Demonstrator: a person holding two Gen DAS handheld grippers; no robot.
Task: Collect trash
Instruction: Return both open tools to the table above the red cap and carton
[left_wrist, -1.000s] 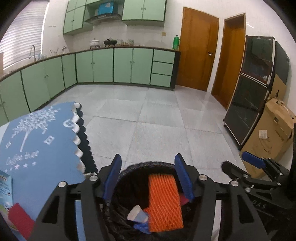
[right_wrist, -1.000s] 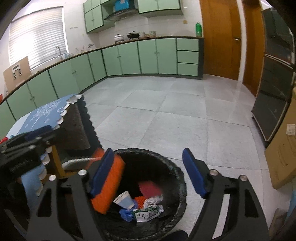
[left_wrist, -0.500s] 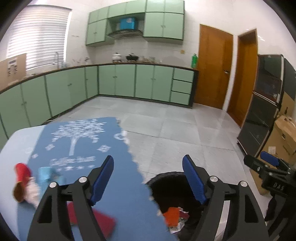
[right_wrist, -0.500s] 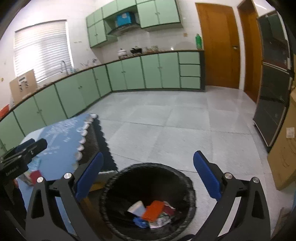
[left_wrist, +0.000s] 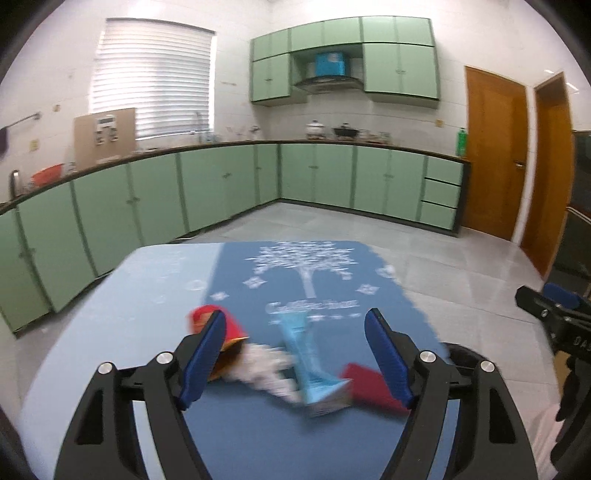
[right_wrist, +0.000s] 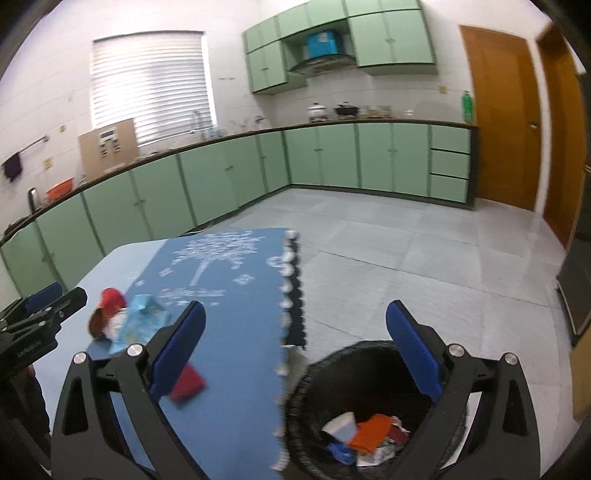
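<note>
My left gripper (left_wrist: 295, 354) is open and empty above the blue tablecloth (left_wrist: 314, 288). Between its fingers lie a light blue carton (left_wrist: 314, 373), crumpled white paper (left_wrist: 266, 369), a red cup (left_wrist: 225, 332) and a red flat piece (left_wrist: 369, 387). My right gripper (right_wrist: 295, 350) is open and empty, over the table edge and the black trash bin (right_wrist: 369, 413). The bin holds an orange foam net (right_wrist: 371, 432), a paper cup (right_wrist: 341, 426) and wrappers. The same table trash shows in the right wrist view: carton (right_wrist: 142, 325), cup (right_wrist: 109, 306), red piece (right_wrist: 186, 384).
Green cabinets (left_wrist: 221, 184) line the far walls. Wooden doors (left_wrist: 495, 151) stand at the right. The grey tiled floor (right_wrist: 406, 258) lies beyond the table. My left gripper shows at the left edge of the right wrist view (right_wrist: 37, 325).
The left gripper let the orange foam net fall into the bin, then swung left over the table trash. The right gripper rose and drew back from the bin.
</note>
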